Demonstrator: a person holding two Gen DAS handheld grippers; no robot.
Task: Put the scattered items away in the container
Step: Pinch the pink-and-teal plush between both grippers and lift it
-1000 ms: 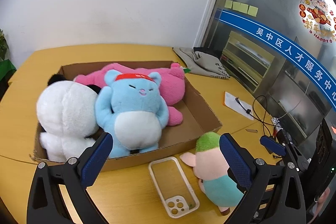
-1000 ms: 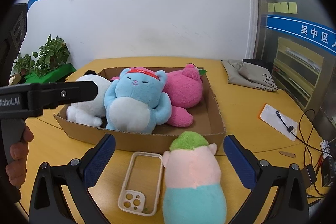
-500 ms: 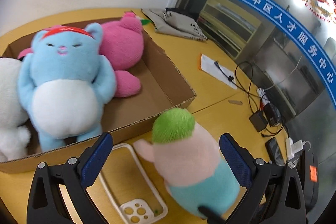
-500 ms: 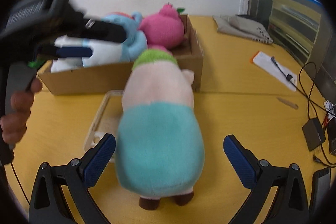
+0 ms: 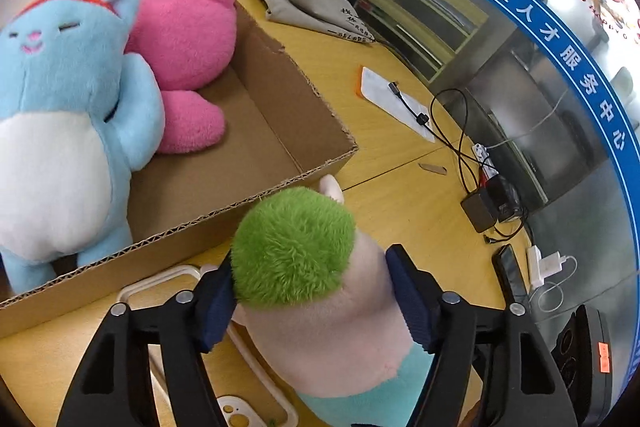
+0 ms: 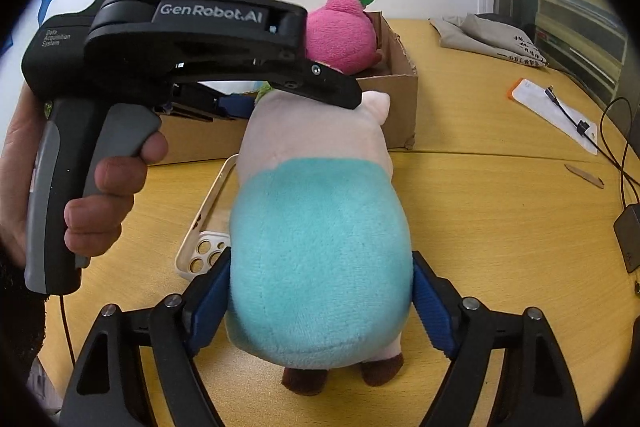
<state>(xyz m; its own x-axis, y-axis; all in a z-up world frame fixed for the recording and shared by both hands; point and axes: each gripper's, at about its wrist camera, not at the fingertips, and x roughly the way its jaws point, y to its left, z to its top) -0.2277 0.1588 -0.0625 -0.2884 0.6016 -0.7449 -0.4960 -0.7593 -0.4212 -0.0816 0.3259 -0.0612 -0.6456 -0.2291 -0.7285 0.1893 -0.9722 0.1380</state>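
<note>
Green-tufted plush pig (image 5: 320, 291), upright on table beside cardboard box (image 5: 280, 131); pinched at head by left gripper (image 5: 312, 303), at teal rump by right gripper (image 6: 320, 303). Risk: soft pile slipping from either grip, or snagging phone case (image 6: 204, 219) alongside.

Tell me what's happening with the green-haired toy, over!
Left gripper shut on green-haired toy at the head. Right gripper shut on its teal bottom. Toy outside cardboard box. Phone case beside it.

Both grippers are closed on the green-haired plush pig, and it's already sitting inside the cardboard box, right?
Not quite: the plush pig stands on the table outside the cardboard box, as the right wrist view shows. The left gripper and right gripper do clamp it.
</note>
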